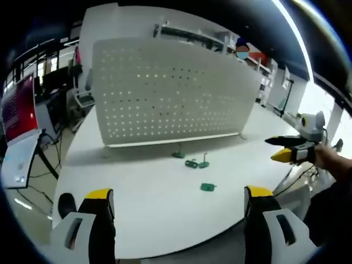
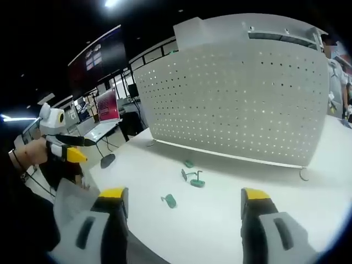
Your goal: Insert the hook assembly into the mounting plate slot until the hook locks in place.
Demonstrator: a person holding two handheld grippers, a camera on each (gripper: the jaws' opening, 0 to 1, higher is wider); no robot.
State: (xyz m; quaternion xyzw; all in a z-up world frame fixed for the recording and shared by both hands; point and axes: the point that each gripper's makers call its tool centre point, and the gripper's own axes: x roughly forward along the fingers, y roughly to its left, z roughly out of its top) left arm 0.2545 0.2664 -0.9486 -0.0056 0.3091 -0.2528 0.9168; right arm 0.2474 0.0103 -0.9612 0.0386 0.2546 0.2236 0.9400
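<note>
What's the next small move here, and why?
Probably bring the right gripper down toward the hook pieces. Both grippers hover open and empty, the left gripper included, while the green parts lie untouched on the table before the pegboard.

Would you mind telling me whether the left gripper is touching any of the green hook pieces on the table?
Apart. In the left gripper view, bare white table separates the open left gripper from the nearest green hook piece, which lies beyond its fingertips.
</note>
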